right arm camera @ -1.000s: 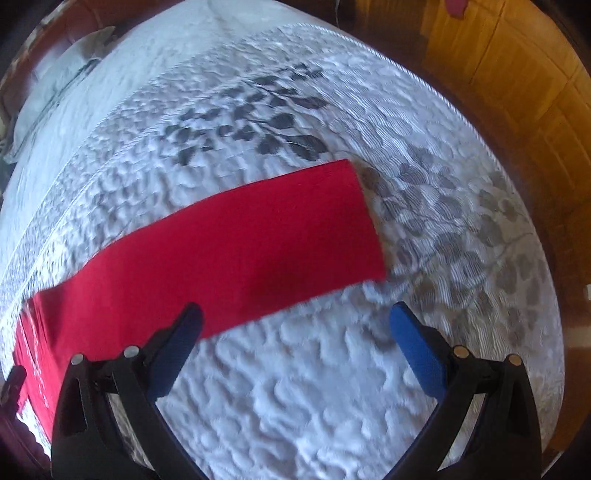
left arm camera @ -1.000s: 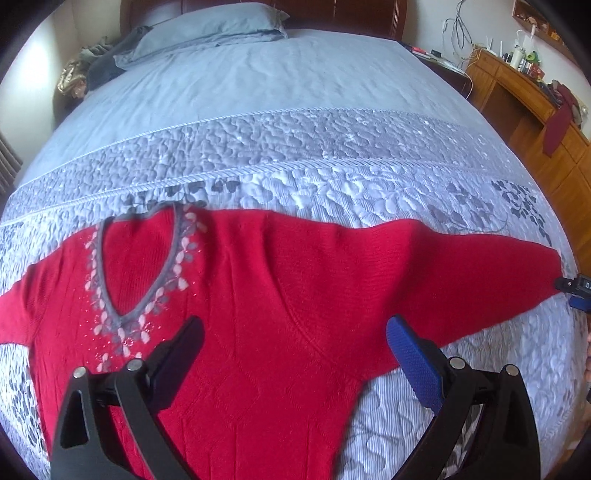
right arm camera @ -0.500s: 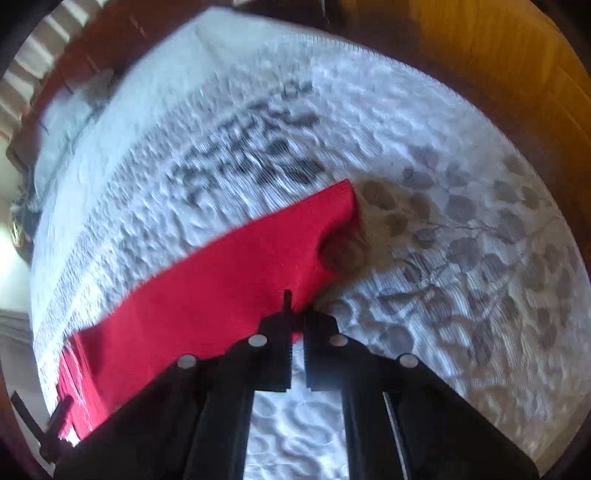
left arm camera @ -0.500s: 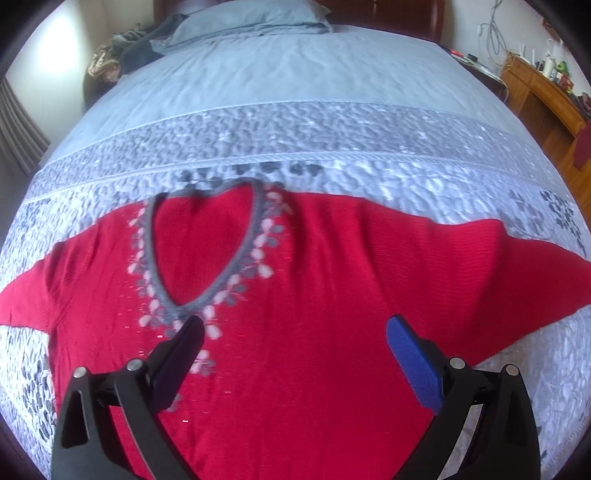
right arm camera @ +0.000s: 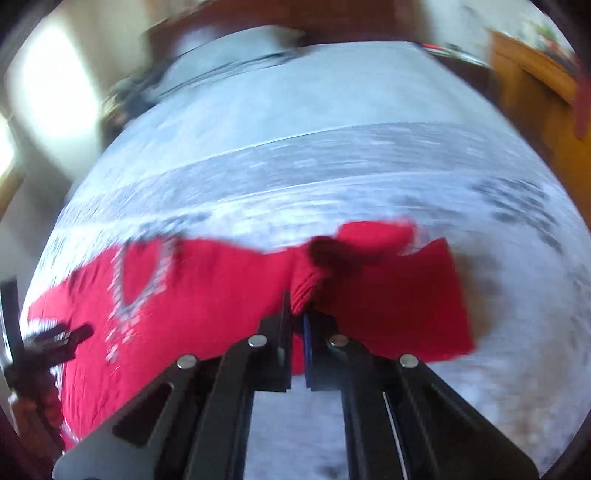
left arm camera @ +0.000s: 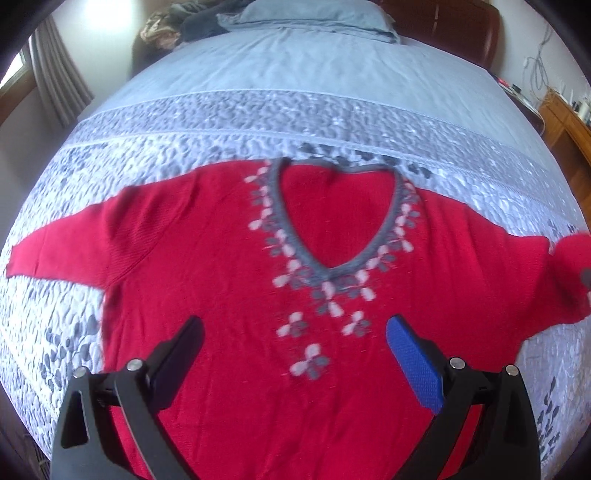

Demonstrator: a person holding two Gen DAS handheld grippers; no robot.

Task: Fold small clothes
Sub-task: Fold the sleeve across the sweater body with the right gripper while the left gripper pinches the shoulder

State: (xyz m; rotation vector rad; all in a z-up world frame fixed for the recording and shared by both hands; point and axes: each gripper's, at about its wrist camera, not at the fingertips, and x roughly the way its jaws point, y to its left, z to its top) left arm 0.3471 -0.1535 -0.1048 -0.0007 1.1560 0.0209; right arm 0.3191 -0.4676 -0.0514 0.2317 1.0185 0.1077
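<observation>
The right gripper pinched the cuff of a red V-neck sweater, its jaws pressed together on the lifted sleeve. The left gripper hung above the sweater's chest with jaws spread wide, holding nothing. The sweater lay face up across a quilted blue-grey bedspread, a pillow at the headboard.
</observation>
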